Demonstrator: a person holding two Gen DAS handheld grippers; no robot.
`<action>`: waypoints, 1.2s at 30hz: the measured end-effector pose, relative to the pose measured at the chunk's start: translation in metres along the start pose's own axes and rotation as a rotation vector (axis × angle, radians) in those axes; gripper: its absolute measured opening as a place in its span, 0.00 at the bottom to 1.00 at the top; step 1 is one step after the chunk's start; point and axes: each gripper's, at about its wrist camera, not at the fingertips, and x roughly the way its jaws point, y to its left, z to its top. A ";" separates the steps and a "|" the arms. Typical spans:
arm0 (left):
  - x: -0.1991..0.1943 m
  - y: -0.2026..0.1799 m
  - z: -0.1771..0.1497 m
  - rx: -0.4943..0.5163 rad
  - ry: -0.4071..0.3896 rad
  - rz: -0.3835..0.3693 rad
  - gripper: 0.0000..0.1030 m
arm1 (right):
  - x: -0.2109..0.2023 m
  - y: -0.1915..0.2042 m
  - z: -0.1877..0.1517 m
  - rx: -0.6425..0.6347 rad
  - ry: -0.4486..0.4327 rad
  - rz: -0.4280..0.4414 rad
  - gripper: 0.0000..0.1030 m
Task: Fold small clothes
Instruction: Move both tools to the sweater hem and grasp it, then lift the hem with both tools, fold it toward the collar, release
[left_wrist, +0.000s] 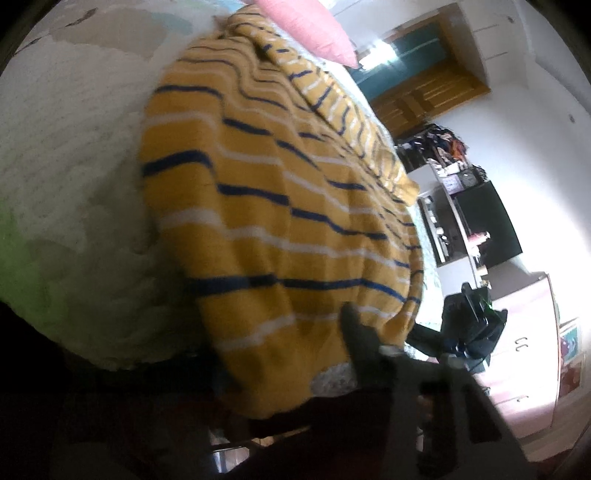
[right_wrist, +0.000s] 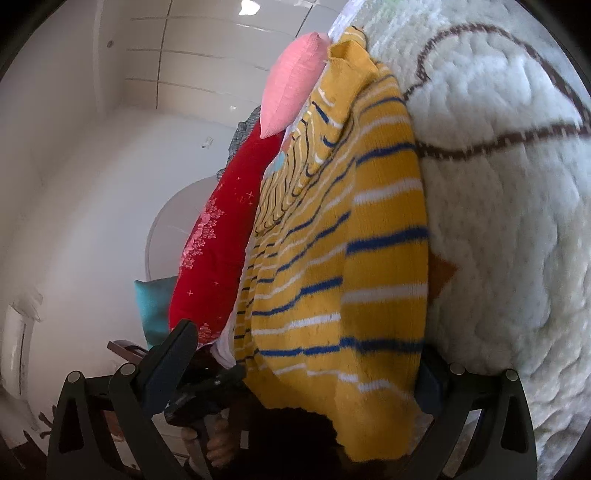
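The yellow striped sweater covers the right gripper's far finger, so its grip is unclear — while the left gripper is dark, blurred, one finger hidden.

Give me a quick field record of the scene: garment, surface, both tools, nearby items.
garment: yellow striped sweater, partly folded, lying on the blanket
surface: white fleece blanket
right tool: open, jaws straddling the sweater's near hem
left tool: at the sweater's near edge; grip unclear
nearby: pink pillow, red cushion, teal cushion
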 end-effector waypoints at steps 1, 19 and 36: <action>0.000 0.001 0.001 -0.007 -0.001 0.028 0.17 | 0.002 0.001 -0.002 -0.002 0.005 -0.018 0.99; -0.054 -0.038 0.023 0.039 -0.121 -0.007 0.09 | -0.002 0.060 0.014 -0.225 0.033 -0.210 0.22; -0.062 -0.039 0.076 0.043 -0.187 0.007 0.09 | 0.018 0.101 0.053 -0.260 0.004 -0.141 0.22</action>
